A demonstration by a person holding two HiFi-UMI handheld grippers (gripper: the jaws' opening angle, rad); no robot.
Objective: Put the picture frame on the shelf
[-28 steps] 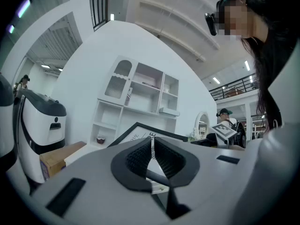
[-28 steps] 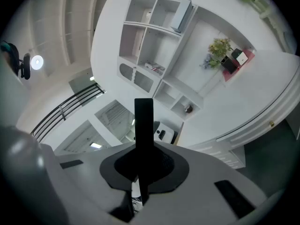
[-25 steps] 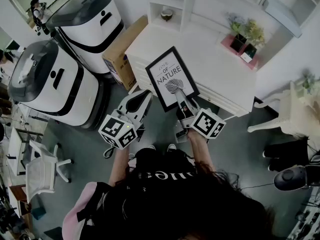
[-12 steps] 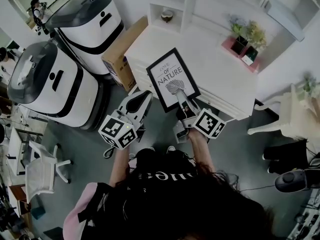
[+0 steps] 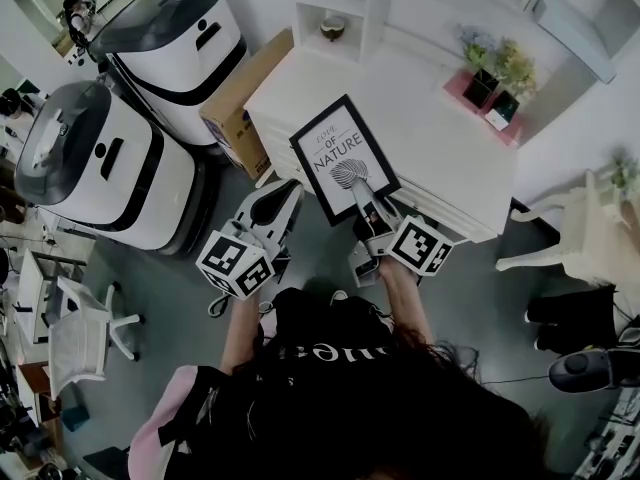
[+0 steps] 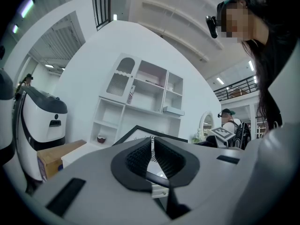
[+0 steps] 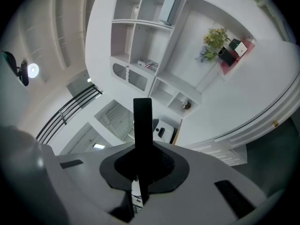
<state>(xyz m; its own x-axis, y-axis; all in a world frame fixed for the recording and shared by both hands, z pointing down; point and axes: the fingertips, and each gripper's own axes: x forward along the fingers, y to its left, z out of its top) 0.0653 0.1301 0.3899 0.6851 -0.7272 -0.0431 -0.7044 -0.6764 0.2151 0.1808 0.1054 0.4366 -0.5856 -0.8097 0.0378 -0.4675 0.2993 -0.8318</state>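
The picture frame (image 5: pixel 343 158) is black-edged with a white print of a leaf and lettering. It hangs tilted over the front of the white cabinet (image 5: pixel 440 158). My right gripper (image 5: pixel 364 194) is shut on its lower edge. In the right gripper view the frame (image 7: pixel 142 121) shows edge-on as a black bar clamped between the pads. My left gripper (image 5: pixel 283 198) hovers just left of the frame, lower down, with its jaws together and nothing in them. The frame (image 6: pixel 136 132) shows behind its pads in the left gripper view. The white shelf unit (image 5: pixel 335 3) stands behind the cabinet.
A small bowl (image 5: pixel 334 30) sits in a low shelf compartment. Potted plants on a pink tray (image 5: pixel 490 73) stand at the cabinet's right end. A cardboard box (image 5: pixel 245 93) and two big white machines (image 5: pixel 175 43) (image 5: pixel 90 158) stand left. A white chair (image 5: pixel 575 228) is at the right.
Almost nothing: the frame stays clamped in the right gripper over the cabinet's front, and the whole view has drifted only slightly.
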